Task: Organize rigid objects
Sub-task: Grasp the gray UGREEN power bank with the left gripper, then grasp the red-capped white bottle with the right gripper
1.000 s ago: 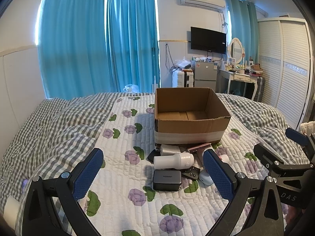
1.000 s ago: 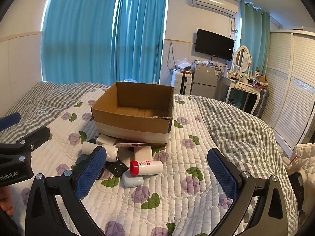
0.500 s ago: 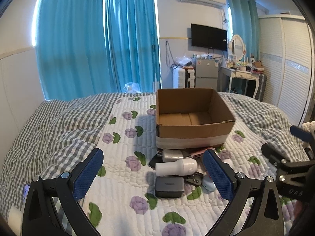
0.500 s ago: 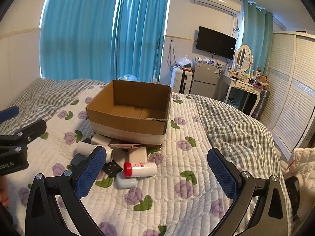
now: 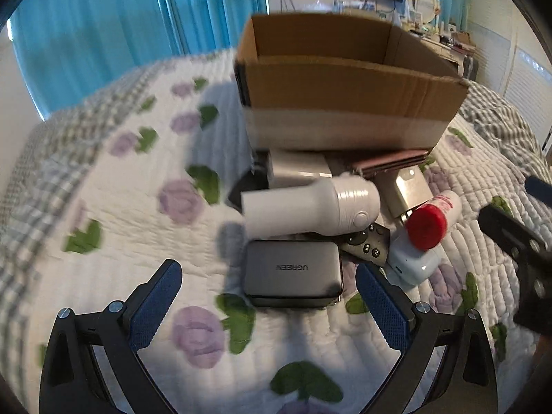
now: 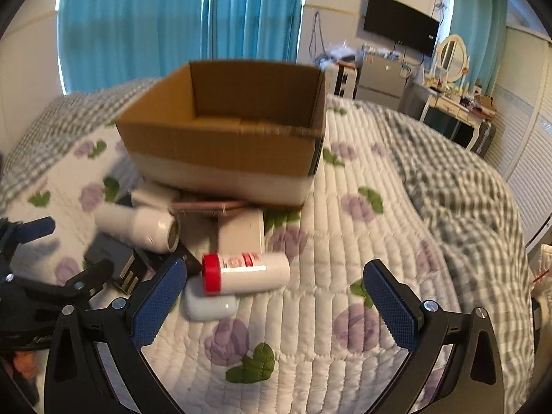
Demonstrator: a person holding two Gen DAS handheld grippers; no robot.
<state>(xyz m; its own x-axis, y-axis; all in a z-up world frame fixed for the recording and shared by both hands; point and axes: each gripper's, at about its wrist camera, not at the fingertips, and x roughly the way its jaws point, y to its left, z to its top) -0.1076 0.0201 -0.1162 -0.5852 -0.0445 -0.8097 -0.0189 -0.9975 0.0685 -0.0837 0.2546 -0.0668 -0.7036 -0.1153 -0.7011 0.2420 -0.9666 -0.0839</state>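
My tool's textured blue pads (image 5: 383, 305), matt corrugated cardboard box (image 5: 345, 93), quilted cloth bedspread (image 6: 345, 258), smooth grey plastic charger (image 5: 293, 276), glossy white bottle (image 5: 310, 207).

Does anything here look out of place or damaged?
Yes. The cardboard box is open, with no items visible inside, while the things lie heaped before it: the white bottle rests on the grey charger, and the red-capped bottle lies on the white case. Nothing looks damaged.

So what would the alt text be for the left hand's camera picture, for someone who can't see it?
An open left gripper hovers just before a dark grey charger block on a flowered quilt. Behind lie a white bottle, a red-capped bottle and an empty cardboard box.
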